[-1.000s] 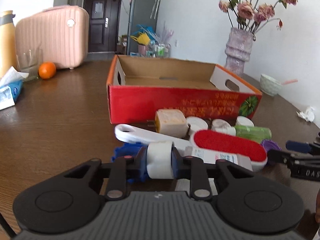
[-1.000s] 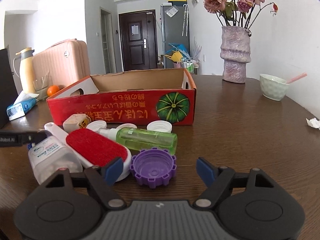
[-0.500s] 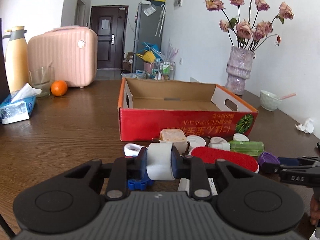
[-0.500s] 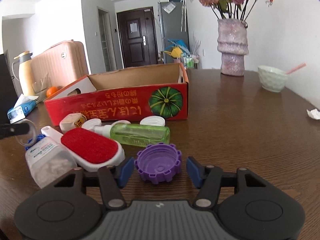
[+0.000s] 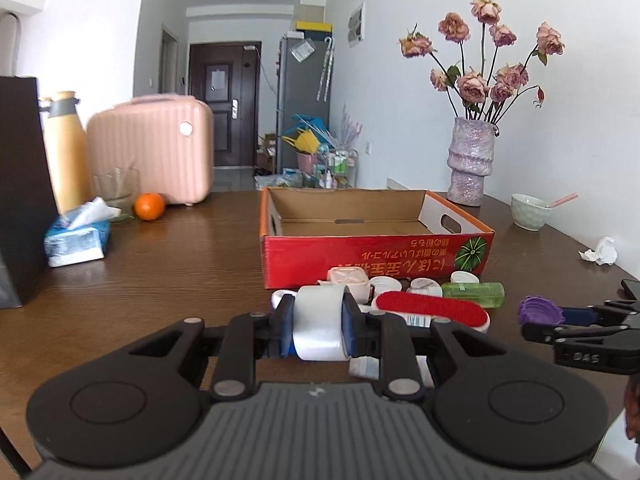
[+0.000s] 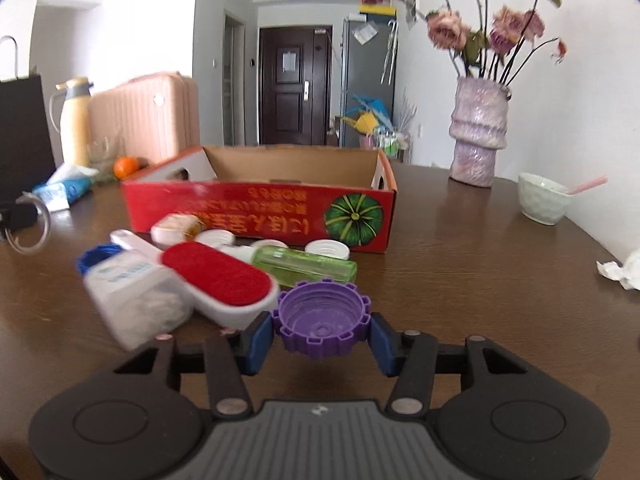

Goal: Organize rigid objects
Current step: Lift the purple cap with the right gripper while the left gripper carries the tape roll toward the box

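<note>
Two grippers over one brown bench [image 5: 168,280], each occupied.

Left gripper [image 5: 318,328] — fingers clamped on a white roll of tape [image 5: 319,330], held clear of the bench; the blue pads press its two flat sides.

Right gripper [image 6: 322,330] — jaws have just been closing; the blue pads now touch both sides of a purple notched cap [image 6: 322,322], open side up, which sits between them.

Beyond the fingers, one red cardboard box [image 6: 260,216] with a green pumpkin print, top open, its inside bare cardboard as far as it shows.

Between fingers and box, a loose cluster on the bench:
- red-faced lint brush [image 6: 218,276] with a white handle, just left of the purple cap
- clear plastic bottle with a white label [image 6: 134,296], left of the brush, blurred
- green transparent bottle [image 6: 306,266], lying on its side just beyond the cap
- several white caps [image 6: 326,248] against the box front
- small pinkish-white container [image 6: 176,228] near the box — kind unclear
</note>
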### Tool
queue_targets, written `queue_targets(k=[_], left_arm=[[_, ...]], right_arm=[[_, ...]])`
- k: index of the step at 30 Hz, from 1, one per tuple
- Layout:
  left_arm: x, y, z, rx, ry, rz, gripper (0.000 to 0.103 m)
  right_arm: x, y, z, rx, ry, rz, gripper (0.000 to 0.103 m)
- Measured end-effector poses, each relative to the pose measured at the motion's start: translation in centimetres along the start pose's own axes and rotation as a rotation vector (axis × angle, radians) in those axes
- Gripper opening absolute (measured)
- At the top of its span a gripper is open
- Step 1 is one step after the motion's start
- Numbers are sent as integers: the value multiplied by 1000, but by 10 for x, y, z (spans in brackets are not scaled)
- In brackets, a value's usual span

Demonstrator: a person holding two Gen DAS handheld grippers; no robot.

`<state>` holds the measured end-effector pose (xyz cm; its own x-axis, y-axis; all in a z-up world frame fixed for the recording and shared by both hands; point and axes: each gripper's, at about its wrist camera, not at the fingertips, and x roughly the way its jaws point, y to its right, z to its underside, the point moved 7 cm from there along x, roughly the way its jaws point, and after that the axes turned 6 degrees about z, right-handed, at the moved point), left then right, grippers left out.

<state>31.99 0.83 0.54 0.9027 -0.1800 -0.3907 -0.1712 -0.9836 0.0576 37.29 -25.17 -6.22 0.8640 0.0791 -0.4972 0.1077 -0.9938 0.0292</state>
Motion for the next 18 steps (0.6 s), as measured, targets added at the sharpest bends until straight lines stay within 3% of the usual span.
queue_targets(k=[18], left_arm=[[-128, 26, 45, -16, 119, -6, 24]], right_arm=[[-162, -54, 31, -55, 228, -99, 51]])
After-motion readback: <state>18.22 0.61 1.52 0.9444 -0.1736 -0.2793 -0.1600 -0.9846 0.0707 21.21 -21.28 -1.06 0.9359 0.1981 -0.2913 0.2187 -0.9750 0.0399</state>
